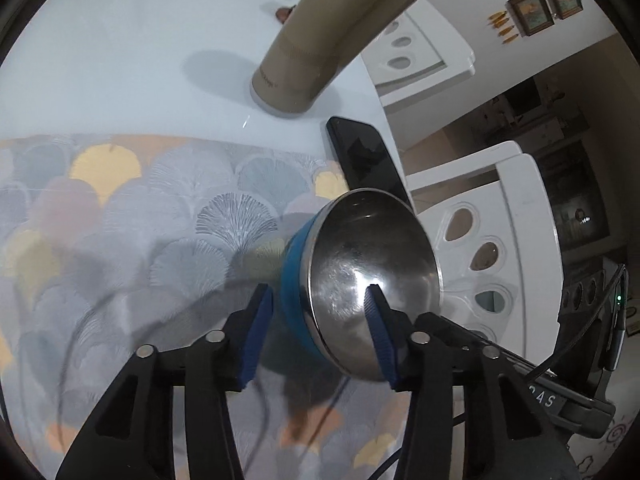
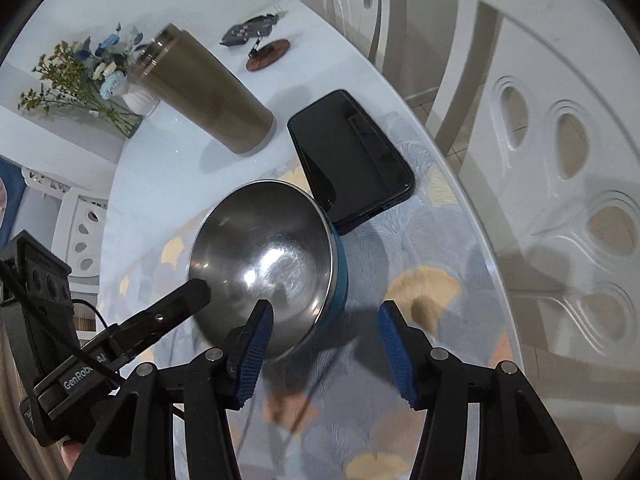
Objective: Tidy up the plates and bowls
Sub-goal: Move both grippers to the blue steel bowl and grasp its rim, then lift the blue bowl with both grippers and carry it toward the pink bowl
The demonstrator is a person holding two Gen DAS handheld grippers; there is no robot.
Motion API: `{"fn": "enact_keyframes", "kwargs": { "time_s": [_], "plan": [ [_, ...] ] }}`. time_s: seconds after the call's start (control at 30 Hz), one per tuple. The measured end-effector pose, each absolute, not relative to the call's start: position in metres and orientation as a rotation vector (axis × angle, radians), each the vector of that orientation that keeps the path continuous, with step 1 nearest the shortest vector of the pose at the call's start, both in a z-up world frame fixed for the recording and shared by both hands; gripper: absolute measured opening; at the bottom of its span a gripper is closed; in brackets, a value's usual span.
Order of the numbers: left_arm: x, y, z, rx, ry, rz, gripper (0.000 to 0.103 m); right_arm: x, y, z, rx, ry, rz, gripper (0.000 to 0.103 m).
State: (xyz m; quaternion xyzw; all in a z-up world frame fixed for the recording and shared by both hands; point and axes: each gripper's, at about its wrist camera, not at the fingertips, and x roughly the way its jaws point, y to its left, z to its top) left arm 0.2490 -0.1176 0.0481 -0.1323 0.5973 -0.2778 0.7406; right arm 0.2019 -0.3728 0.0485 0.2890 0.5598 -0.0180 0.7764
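Observation:
A steel bowl (image 1: 372, 248) (image 2: 260, 240) with a blue outer wall sits on a patterned placemat (image 1: 160, 220) (image 2: 440, 240) near the table's edge. My left gripper (image 1: 319, 292) straddles its near wall, one pad inside on the steel and the other just outside the blue wall with a thin gap showing. In the right wrist view one of its fingers (image 2: 196, 290) reaches over the opposite rim. My right gripper (image 2: 325, 308) straddles the other side. Its left pad is over the rim, and its right pad stands well clear of the blue wall.
A black phone (image 1: 368, 156) (image 2: 352, 152) lies right behind the bowl, half on the mat. A tall tan tumbler (image 1: 320, 40) (image 2: 212, 92) stands further back on the white table (image 1: 120, 40). A flower vase (image 2: 92, 68) and white chairs (image 1: 500, 240) (image 2: 560, 160) ring the table.

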Motion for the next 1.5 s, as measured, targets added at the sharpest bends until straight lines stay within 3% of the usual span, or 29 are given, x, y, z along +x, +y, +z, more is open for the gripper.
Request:
{"fn": "enact_keyframes", "kwargs": {
  "time_s": [0.17,0.33,0.43,0.5,0.57,1.5],
  "plan": [
    [0.253,-0.121,0.033,-0.292,1.327,-0.611,0.031,0.214,-0.368,0.028,0.615,1.252,-0.020,0.052],
    [0.251,-0.119,0.025,-0.312,1.333,-0.611,0.024,0.221,-0.361,0.016,0.582,1.282,0.000,0.045],
    [0.252,-0.119,0.021,-0.321,1.343,-0.609,0.023,0.224,-0.361,0.014,0.576,1.283,0.003,0.039],
    [0.251,-0.119,0.020,-0.322,1.345,-0.618,0.022,0.226,-0.360,0.012,0.557,1.294,-0.007,0.025],
    [0.250,-0.119,0.021,-0.312,1.341,-0.618,0.022,0.227,-0.356,0.011,0.543,1.300,-0.007,0.021],
    [0.154,-0.053,0.100,-0.367,1.214,-0.618,0.022,0.142,-0.299,0.088,0.494,1.212,0.051,0.021]
  ]
}}
